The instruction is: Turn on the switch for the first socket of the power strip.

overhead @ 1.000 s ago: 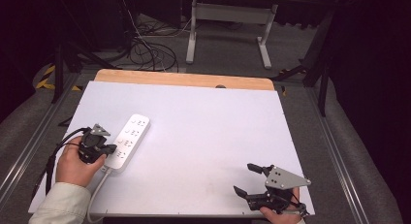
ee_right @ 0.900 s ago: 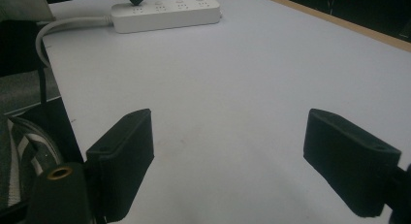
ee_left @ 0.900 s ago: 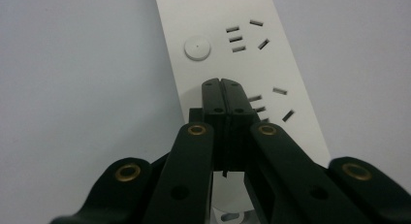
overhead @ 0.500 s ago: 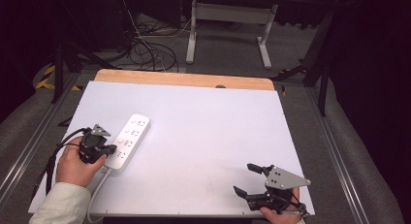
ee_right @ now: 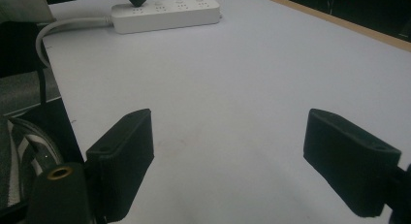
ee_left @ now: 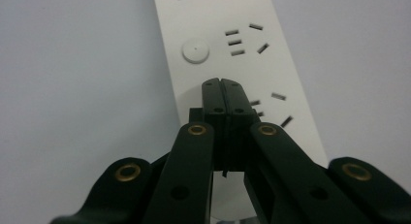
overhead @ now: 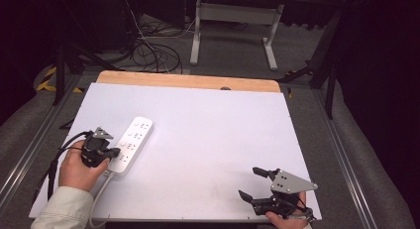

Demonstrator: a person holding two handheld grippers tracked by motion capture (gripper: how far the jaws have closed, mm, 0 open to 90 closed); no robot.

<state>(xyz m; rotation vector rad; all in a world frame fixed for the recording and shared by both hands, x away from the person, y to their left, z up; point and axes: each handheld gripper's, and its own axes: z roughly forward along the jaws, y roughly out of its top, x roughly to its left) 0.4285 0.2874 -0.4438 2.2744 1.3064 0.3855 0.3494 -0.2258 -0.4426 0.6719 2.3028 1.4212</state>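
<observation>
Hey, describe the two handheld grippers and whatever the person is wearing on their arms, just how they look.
Both grippers are black. The left gripper has slim linkage bars with brass-coloured rivets, a small grey plate on top and a black cable trailing behind. The right gripper carries a larger grey three-cornered plate with dark holes and has broad, blocky black pads. The left forearm wears a pale beige sleeve.

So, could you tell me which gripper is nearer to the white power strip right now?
Left. The left gripper has its shut jaws over the power strip, at its near end. The right gripper sits open at the table's near right corner, well away.
</observation>
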